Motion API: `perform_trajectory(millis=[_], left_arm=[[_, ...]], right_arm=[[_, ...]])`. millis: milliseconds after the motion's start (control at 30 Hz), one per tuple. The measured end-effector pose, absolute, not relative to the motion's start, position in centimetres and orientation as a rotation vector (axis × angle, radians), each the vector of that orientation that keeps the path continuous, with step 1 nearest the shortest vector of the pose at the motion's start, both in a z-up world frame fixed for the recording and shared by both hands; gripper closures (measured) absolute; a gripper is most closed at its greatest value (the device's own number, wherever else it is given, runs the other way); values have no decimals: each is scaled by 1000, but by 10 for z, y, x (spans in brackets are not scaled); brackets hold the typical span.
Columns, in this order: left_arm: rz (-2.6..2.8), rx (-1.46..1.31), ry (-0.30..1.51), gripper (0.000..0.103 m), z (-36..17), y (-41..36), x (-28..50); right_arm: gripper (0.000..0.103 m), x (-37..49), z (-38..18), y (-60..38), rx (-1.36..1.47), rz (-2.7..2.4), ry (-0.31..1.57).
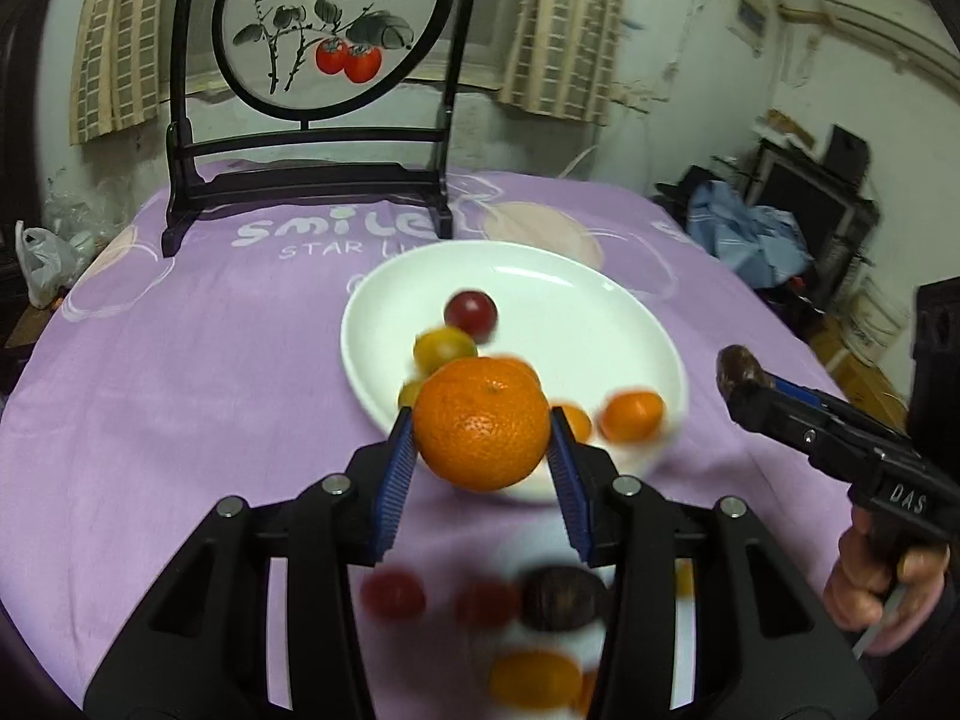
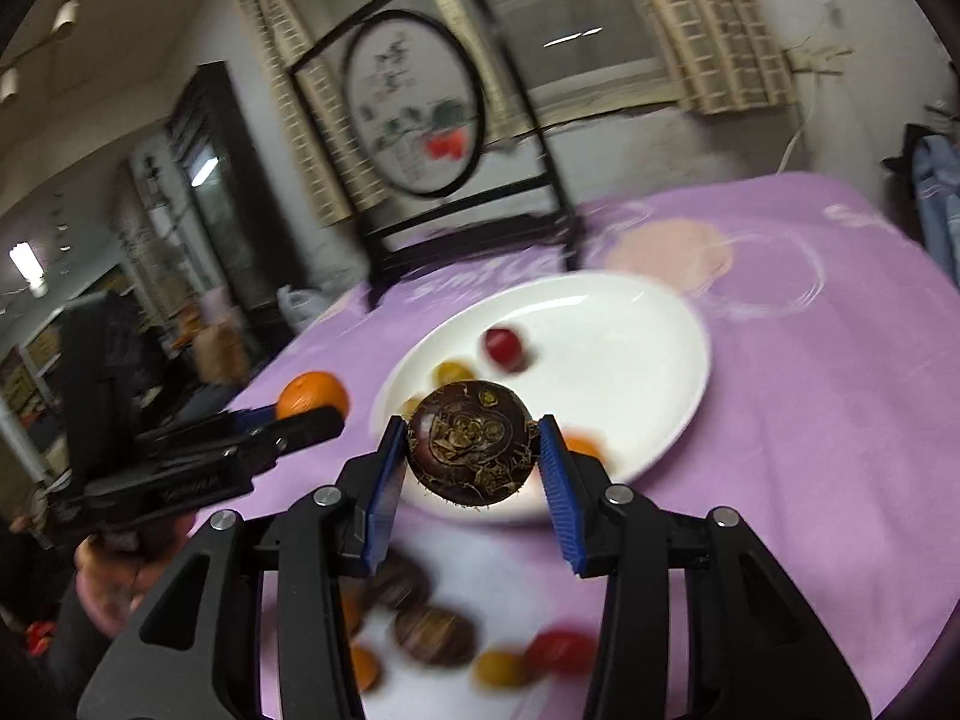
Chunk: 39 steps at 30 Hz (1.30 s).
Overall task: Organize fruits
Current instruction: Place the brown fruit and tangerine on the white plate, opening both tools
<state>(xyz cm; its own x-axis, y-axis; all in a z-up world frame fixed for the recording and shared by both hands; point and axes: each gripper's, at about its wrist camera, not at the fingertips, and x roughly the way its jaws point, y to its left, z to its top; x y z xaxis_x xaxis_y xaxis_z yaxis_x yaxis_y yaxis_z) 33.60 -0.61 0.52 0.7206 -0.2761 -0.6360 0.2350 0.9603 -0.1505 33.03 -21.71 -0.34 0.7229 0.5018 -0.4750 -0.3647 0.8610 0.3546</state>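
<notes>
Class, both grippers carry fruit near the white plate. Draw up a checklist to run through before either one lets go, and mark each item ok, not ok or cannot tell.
1. Left gripper clamps the orange on both sides: ok.
2. Right gripper clamps the dark fruit: ok.
3. Bare space on the plate for both: ok, the far half is free.
4. Orange directly above the plate: cannot tell.
5. Grippers apart from each other: ok.
6. Picture steady enough to aim: not ok, the fruit below is blurred.

Black tool [image 1: 483,441], ribbed blue pads [image 1: 399,480]
</notes>
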Motion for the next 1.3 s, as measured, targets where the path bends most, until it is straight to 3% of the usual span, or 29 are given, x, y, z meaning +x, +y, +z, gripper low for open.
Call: perform_trajectory(millis=[400, 467, 500, 700, 933, 1300], left_arm=[[-170, -57, 820, 58, -22, -14, 391], [-157, -55, 821, 44, -22, -13, 388], [-144, -55, 808, 31, -19, -11, 383], [-103, -30, 719, 17, 2, -5, 349], [-61, 39, 666, 7, 1, 4, 313], [-29, 140, 678, 7, -16, 10, 285]], right_arm=[[56, 392, -36, -221, 255, 386, 701], [43, 389, -34, -224, 260, 392, 706], [43, 385, -32, -225, 262, 390, 700], [43, 351, -9, -236, 261, 411, 631], [43, 315, -10, -225, 164, 471, 658], [44, 292, -42, -212, -1, 427, 815]])
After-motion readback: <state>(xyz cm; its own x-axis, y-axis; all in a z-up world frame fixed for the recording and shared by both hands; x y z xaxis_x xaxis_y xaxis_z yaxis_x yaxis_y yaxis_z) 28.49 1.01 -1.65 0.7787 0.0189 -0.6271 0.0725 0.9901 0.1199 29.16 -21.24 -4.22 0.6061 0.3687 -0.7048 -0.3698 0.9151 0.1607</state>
